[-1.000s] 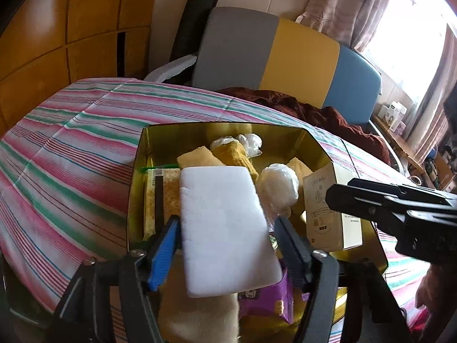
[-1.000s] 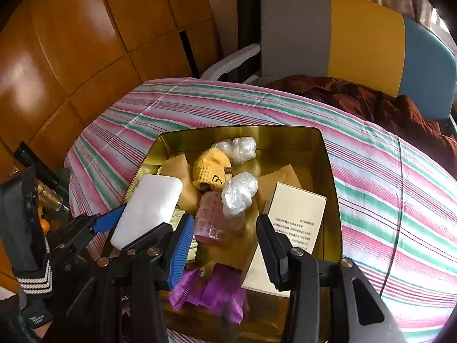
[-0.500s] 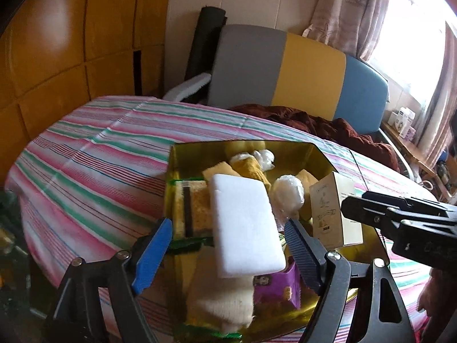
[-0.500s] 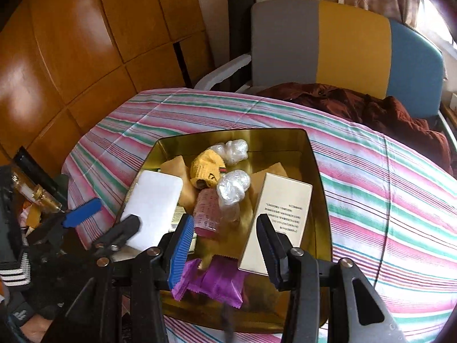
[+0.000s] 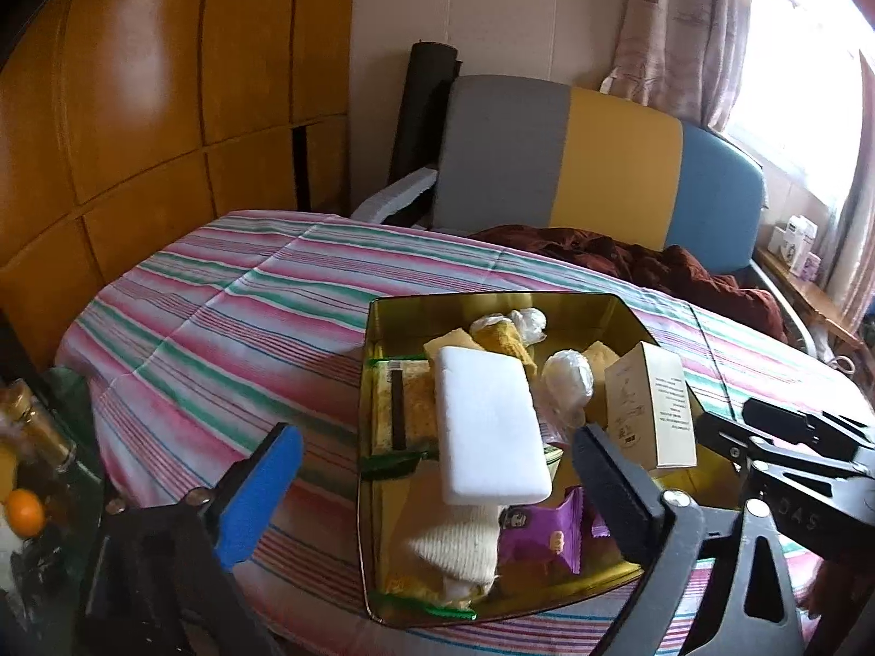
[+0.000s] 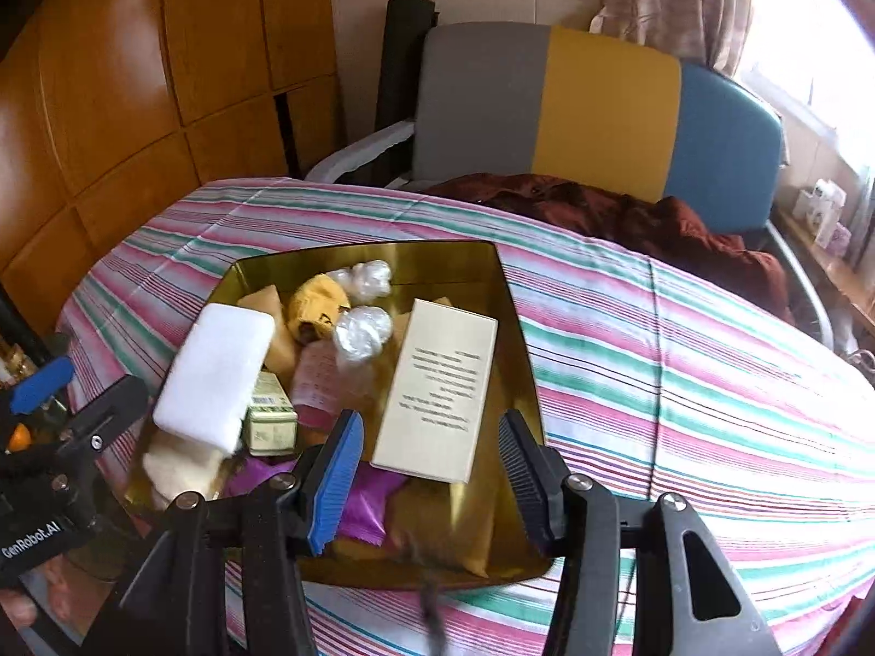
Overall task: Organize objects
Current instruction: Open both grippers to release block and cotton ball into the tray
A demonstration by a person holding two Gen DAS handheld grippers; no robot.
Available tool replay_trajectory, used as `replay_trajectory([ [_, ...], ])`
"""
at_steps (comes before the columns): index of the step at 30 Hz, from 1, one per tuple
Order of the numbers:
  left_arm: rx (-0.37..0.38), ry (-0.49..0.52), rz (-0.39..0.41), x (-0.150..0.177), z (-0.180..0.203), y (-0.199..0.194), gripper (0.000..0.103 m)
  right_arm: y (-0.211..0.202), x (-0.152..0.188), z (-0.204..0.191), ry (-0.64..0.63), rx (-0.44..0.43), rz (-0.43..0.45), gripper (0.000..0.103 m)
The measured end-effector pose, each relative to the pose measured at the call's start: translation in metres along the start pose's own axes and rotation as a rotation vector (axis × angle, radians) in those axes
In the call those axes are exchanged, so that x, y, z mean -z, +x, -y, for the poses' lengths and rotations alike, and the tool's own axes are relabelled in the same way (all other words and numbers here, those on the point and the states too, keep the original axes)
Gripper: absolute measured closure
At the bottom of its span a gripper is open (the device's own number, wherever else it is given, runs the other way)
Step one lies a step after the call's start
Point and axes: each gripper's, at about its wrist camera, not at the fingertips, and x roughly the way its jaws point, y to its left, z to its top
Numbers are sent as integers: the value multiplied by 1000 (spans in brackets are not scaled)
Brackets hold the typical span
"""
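A gold tin (image 5: 492, 299) sits on the striped tablecloth, filled with several small items. A white foam block (image 5: 486, 426) lies on top of them. My left gripper (image 5: 437, 486) hangs just in front of it, its jaws wide and still opening, and neither pad touches the block. A cream box (image 6: 437, 388) leans in the tin (image 6: 383, 254). My right gripper (image 6: 432, 470) is close before the box's near end, its jaws opening, with the pads clear of the box. A purple packet (image 5: 541, 536) and a knitted cloth (image 5: 459, 541) lie at the tin's near end.
The striped tablecloth (image 5: 229, 317) covers a round table. Behind it is a grey, yellow and blue chair (image 5: 590, 164) with a maroon cloth (image 5: 629, 257). Wooden panels (image 5: 136, 109) line the left wall. A bottle (image 5: 38, 421) and an orange (image 5: 24, 508) sit low at the left.
The left jaws have spread wide from the sides of the white block and drawn back and up, leaving it in the tin. The right gripper has pulled back and its jaws have widened slightly.
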Motion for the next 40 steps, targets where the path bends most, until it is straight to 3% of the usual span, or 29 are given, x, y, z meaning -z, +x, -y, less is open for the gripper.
replay_trajectory([
  [12,-45,-12,-40,14,19,-9,0,-9,18,11,44,8,10,50],
  [18,-75,2,-5,20,26,-15,0,-10,20,13,45,3,14,50],
  [24,-49,-15,30,19,27,-21,0,-10,22,14,45,-5,9,50],
  [40,-39,-53,-4,21,21,-12,0,-2,24,10,40,-24,-17,50],
])
